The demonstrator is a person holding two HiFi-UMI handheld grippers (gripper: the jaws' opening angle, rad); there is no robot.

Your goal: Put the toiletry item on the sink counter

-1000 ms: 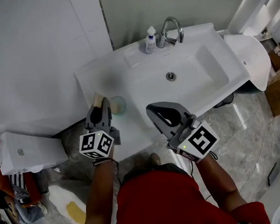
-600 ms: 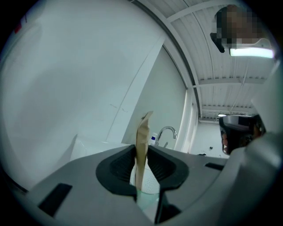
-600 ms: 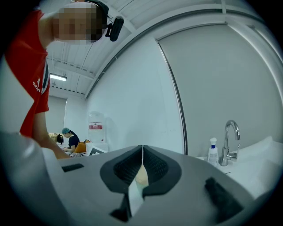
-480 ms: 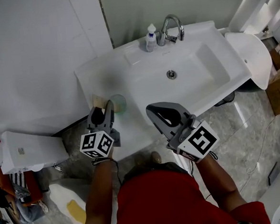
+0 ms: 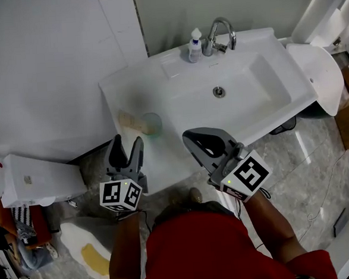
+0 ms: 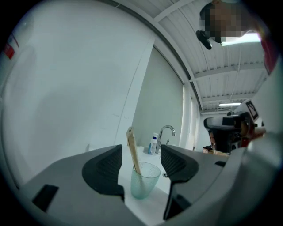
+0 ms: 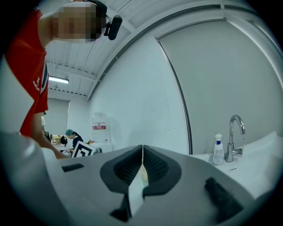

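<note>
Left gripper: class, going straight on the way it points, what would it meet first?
The left gripper, jaws opening with nothing gripped, would likely meet the green tumbler with its toothbrush, standing on the counter dead ahead; the gap is hard to judge.

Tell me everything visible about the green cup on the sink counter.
The cup is a small tumbler of translucent pale green, plastic or glass by its look, with a dimpled wall. It stands upright on the white sink counter, left of the basin. A flat tan stick, perhaps a toothbrush handle, leans in it and rises above the rim. The left gripper is opening, and its fingers are clear of the cup.
</note>
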